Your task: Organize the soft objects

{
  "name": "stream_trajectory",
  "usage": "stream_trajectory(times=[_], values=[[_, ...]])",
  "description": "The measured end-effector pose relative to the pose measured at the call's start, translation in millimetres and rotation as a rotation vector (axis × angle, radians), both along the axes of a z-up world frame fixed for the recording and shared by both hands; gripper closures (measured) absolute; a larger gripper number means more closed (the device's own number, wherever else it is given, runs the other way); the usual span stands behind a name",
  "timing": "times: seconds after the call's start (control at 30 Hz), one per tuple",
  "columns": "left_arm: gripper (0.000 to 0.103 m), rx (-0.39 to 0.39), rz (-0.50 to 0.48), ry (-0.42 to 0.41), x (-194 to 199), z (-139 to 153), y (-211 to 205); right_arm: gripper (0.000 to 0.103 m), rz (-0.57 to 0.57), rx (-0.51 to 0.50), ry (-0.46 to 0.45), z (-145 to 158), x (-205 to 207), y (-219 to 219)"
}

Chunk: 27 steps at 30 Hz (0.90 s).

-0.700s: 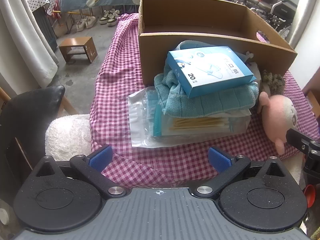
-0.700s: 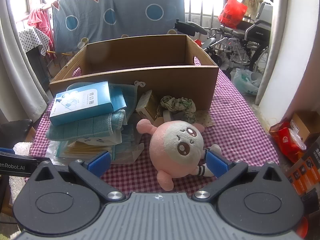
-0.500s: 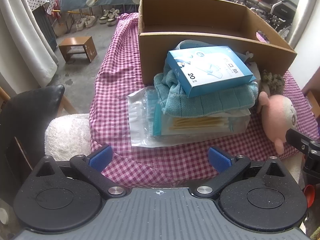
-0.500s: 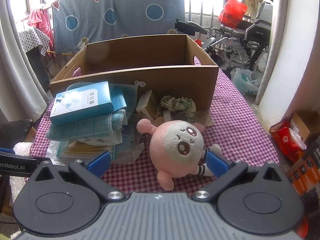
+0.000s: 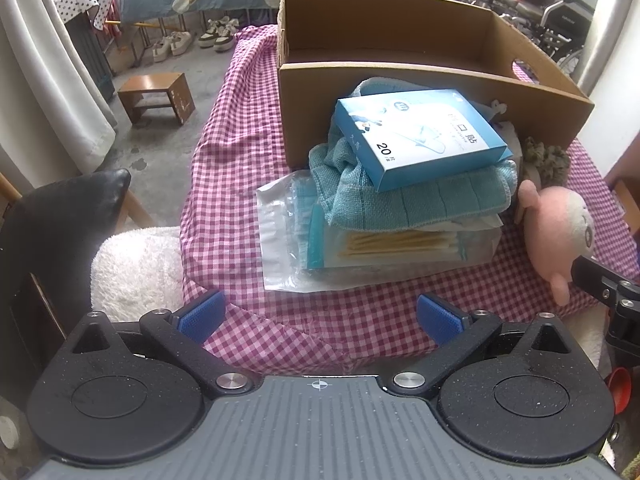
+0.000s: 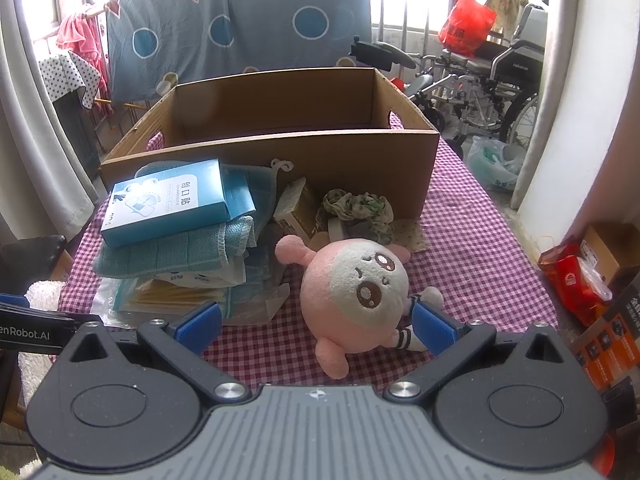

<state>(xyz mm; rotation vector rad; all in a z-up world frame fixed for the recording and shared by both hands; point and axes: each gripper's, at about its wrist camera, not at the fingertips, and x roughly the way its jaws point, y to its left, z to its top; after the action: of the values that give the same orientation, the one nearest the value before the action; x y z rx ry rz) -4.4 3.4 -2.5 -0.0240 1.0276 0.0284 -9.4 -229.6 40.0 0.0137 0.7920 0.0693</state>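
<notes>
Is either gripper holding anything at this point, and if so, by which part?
Nothing is held. The left gripper is open over bare tablecloth. The right gripper is open too, with the pink plush toy lying ungripped between its fingers.

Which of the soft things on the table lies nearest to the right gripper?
The pink plush toy; it lies between the open right gripper's fingers.
</notes>
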Motion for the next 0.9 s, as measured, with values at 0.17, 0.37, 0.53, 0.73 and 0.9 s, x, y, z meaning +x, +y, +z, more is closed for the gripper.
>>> stream_trajectory(times=[0.17,0.37,0.53,0.73,0.9], values=[[0.000,0.000,0.000,0.000,-0.1,0.1,0.2,0.000,0.001,-0.003,-0.003,0.2,-0.6,0.8],[0.000,0.000,0.000,0.001,-0.2,0.0,0.2,0.000,0.002,-0.003,0.001,-0.3,-0.3,1.1],[0.000,-0.001,-0.001,0.004,-0.7,-1.1,1.0,0.000,0.002,-0.004,0.002,-0.5,0.1,1.1],[0.000,-0.001,-0.002,0.005,-1.4,-2.0,0.9,0.000,0.002,-0.005,0.001,-0.9,0.3,1.1],[0.000,0.000,-0.007,0.010,0.7,-2.8,-0.2,0.000,-0.001,-0.007,-0.001,-1.1,0.8,1.2]])
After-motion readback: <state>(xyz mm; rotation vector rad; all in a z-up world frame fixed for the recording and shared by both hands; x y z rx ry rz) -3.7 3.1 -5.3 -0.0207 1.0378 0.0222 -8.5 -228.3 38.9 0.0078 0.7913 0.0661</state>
